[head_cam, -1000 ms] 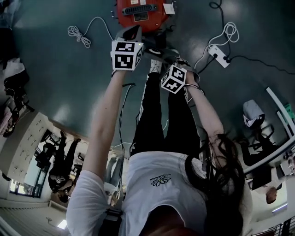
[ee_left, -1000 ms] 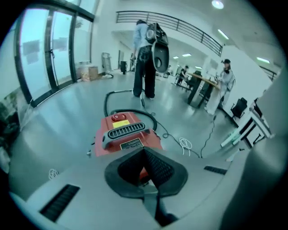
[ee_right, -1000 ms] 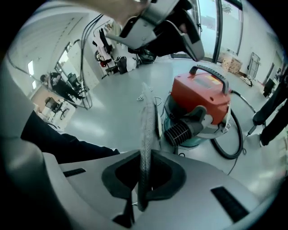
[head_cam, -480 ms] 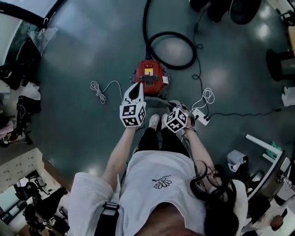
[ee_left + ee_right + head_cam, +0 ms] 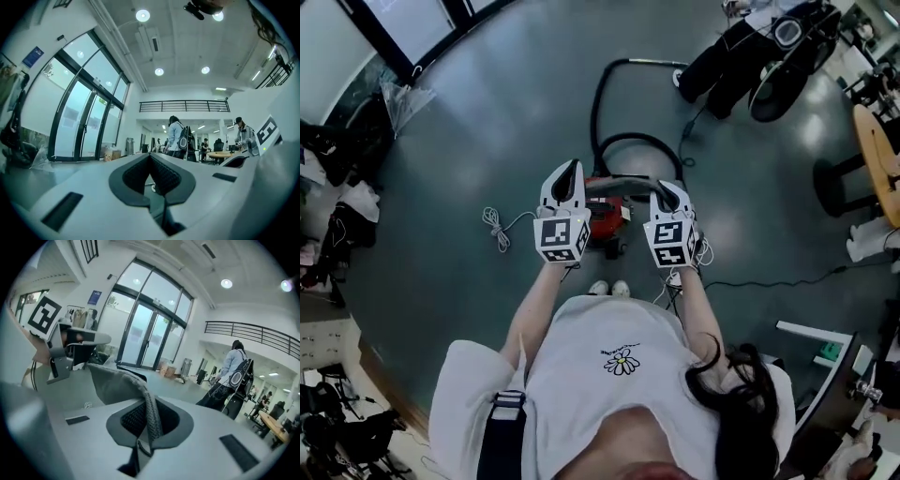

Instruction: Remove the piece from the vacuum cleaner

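A red vacuum cleaner (image 5: pixel 605 221) sits on the floor in front of the person's feet, with its black hose (image 5: pixel 602 89) looping away behind it. I hold both grippers up above it. My right gripper (image 5: pixel 664 187) (image 5: pixel 149 420) is shut on a grey fabric-like piece (image 5: pixel 117 383), which stretches left toward the other gripper. In the head view the grey piece (image 5: pixel 619 184) spans the gap between the two gripper tips. My left gripper (image 5: pixel 572 169) (image 5: pixel 150 164) has its pads together, and nothing shows between them in its own view.
A coiled white cable (image 5: pixel 495 228) lies on the floor left of the vacuum cleaner. Dark bags (image 5: pixel 741 47) and a wheel lie at the back right, with a round table (image 5: pixel 877 141) at the right edge. Clutter lines the left wall. People stand further off in the hall.
The person has straightened up from bending over the vacuum cleaner. Both grippers have risen away from it, with the grey piece carried up between them.
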The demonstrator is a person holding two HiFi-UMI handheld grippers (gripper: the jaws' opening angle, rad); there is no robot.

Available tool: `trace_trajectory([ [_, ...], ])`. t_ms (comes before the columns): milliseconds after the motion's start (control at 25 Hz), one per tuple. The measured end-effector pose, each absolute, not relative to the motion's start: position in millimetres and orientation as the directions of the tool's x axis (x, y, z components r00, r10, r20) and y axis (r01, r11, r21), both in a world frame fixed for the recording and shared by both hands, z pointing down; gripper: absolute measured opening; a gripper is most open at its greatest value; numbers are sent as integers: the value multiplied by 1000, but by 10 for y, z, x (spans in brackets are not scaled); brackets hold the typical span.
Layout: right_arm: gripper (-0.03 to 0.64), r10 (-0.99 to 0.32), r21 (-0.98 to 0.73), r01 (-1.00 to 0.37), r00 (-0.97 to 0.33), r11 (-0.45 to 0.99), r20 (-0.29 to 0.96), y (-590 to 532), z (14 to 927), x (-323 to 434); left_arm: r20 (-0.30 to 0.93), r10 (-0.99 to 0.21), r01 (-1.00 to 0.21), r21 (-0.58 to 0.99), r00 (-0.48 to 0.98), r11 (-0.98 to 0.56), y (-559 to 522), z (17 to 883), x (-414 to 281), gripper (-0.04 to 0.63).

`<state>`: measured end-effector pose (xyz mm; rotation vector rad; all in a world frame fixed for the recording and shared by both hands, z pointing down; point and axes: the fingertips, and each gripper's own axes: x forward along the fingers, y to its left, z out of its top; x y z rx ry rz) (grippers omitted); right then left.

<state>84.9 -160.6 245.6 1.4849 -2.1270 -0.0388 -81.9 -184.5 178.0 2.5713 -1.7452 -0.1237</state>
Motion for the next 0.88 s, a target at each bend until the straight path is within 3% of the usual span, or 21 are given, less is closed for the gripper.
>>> trace_trajectory([
  [400,23,-965,250,-938,-204,241,167,-1864,1507,1071,-218,-914,-920,119,343,-373,-1875,1159,-1031,5],
  [680,23,-967,202,-948,-225,245,118,-1828,1095,974,-245,-902,-919,84,356,-385,-1869,786,-1008,5],
  [880,23,-967,197,-948,-230,248,112,-1712,1337,1001,-257,-894,-919,51,367,-392,-1767,992,-908,5],
])
